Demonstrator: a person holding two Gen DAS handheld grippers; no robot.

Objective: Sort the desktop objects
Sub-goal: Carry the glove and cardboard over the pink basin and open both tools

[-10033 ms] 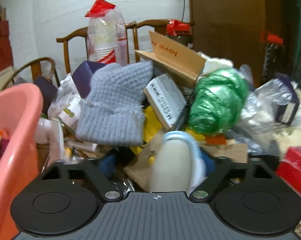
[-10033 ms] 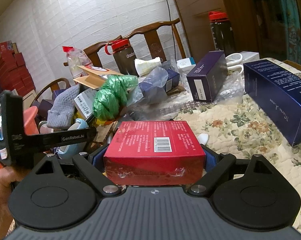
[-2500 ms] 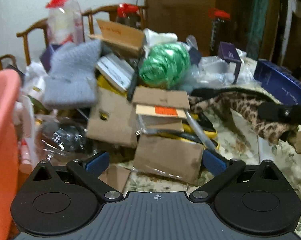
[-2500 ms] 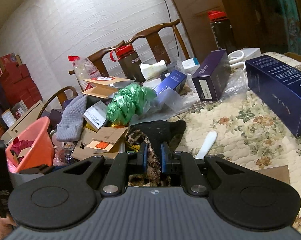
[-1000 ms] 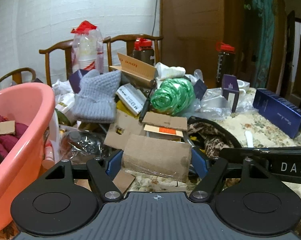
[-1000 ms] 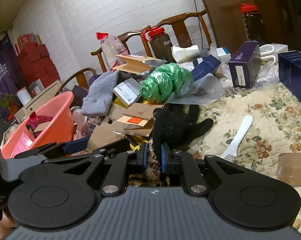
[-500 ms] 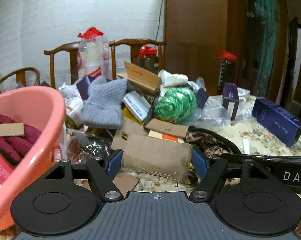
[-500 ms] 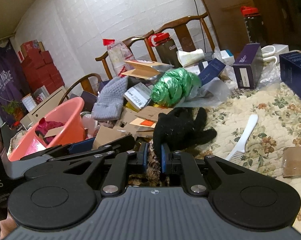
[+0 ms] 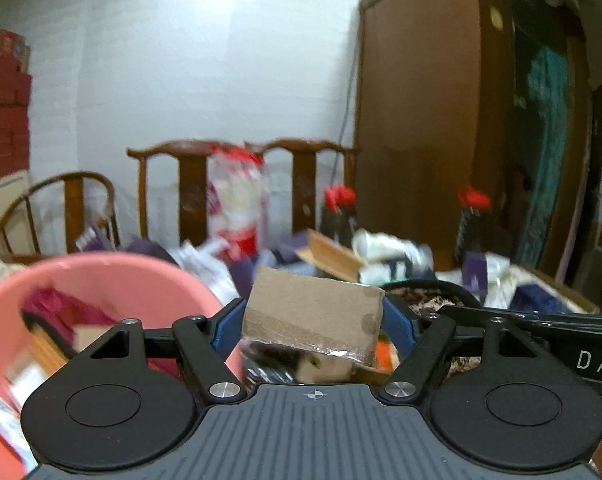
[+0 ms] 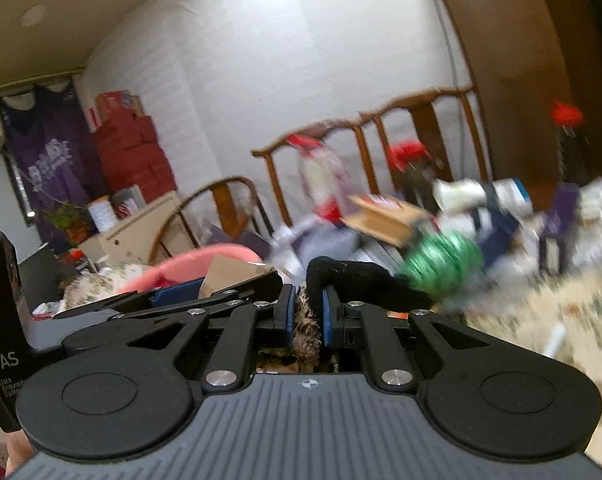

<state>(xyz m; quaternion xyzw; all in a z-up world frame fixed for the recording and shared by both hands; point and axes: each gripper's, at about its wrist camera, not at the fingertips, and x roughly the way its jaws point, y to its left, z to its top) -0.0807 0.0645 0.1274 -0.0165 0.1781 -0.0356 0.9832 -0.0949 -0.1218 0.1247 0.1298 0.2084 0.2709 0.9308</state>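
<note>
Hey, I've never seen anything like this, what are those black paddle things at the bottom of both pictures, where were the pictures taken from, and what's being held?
Each black shape is a handheld two-finger gripper; a person carries one in each hand. A wide-angle camera on each looks forward along its fingers, giving the two blurry views. In the left hand's picture, the left gripper clamps a flat piece of brown cardboard between its blue pads, beside a pink basin that already holds things. In the right hand's picture, the right gripper pinches a furry leopard-print cloth with black fabric. Behind lies a cluttered table: a green plastic bundle, boxes, bottles, with wooden chairs beyond.
</note>
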